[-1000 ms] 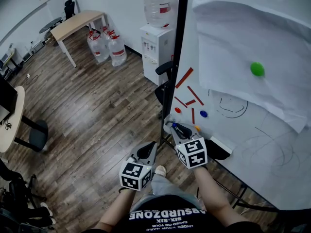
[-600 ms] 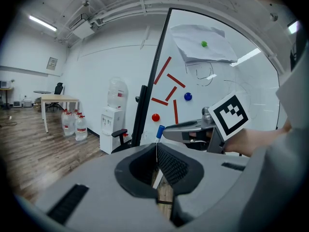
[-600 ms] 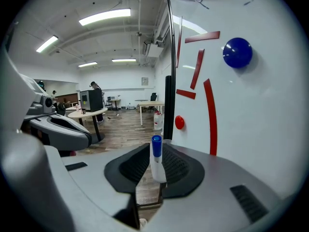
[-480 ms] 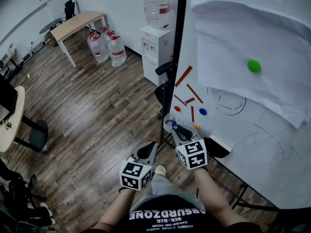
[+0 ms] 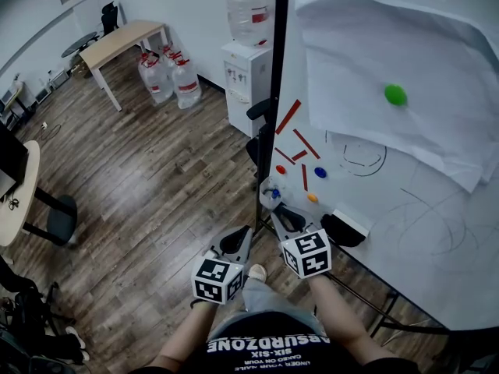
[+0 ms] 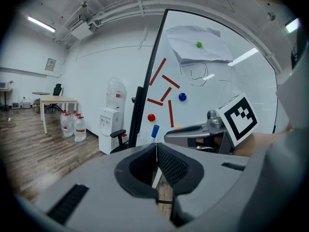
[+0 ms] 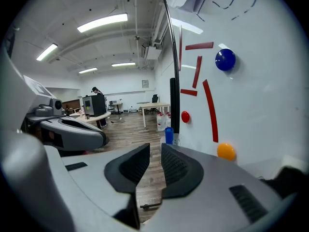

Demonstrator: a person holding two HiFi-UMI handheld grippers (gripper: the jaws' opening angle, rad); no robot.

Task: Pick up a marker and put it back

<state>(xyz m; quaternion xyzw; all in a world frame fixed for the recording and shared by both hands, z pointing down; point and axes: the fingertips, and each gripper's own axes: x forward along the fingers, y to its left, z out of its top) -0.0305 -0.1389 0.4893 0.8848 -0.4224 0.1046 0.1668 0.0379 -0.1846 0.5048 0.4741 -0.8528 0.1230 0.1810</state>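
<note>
A marker with a blue cap (image 5: 271,195) stands upright at the lower left corner of the whiteboard (image 5: 405,232). My right gripper (image 5: 282,211) is just below and right of it, open, with nothing between the jaws. In the right gripper view the blue cap (image 7: 168,135) shows beyond the right gripper (image 7: 155,151), slightly right of the gap. My left gripper (image 5: 236,242) hangs lower left, over the floor, its jaws closed together and empty. In the left gripper view the marker (image 6: 154,131) rises behind the left gripper (image 6: 157,146).
Red strips (image 5: 287,117), round magnets (image 5: 320,173) and a sheet of paper (image 5: 374,68) pinned by a green magnet (image 5: 395,94) are on the board. A black eraser (image 5: 343,229) lies on its ledge. A water dispenser (image 5: 248,72) and a chair (image 5: 261,111) stand by the board's left edge.
The board and marker have slid a little left and up in the head view. Both grippers keep about the same places and the same jaw states.
</note>
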